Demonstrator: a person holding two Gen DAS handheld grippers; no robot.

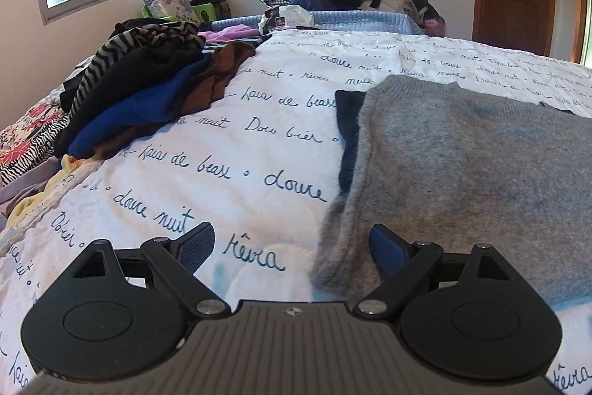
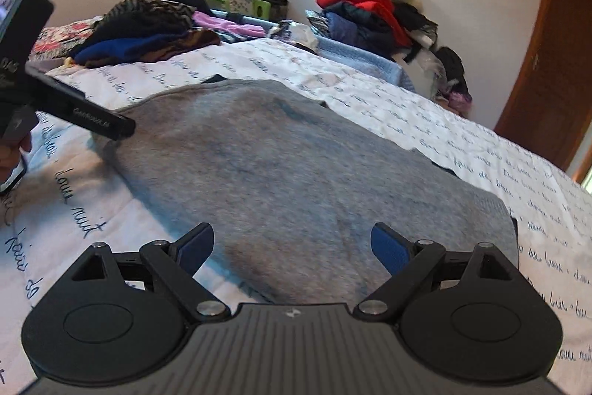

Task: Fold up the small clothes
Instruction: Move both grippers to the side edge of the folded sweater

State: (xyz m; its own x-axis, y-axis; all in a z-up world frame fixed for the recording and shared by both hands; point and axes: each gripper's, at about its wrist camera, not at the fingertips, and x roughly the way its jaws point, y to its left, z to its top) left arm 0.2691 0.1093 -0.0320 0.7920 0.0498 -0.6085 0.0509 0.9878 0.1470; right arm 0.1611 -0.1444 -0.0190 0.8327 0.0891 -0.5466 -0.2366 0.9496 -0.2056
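Both tongs, left [image 1: 292,248] and right [image 2: 292,247], gape wide and empty over the grey sweater [image 2: 296,165] lying flat on the bed [image 1: 222,143], pre-grasp step; next likely pinch its near edge.

Left tongs [image 1: 292,247]: matte black linkage arms, silver pivot screws, blue textured pads [image 1: 388,252], round black discs at 7 and 5 o'clock, ribbed grey housing at 6 o'clock stamped with small emblem. Right tongs [image 2: 292,247]: same build seen. White lettering printed on left unit's black finger at 9 o'clock of right view.
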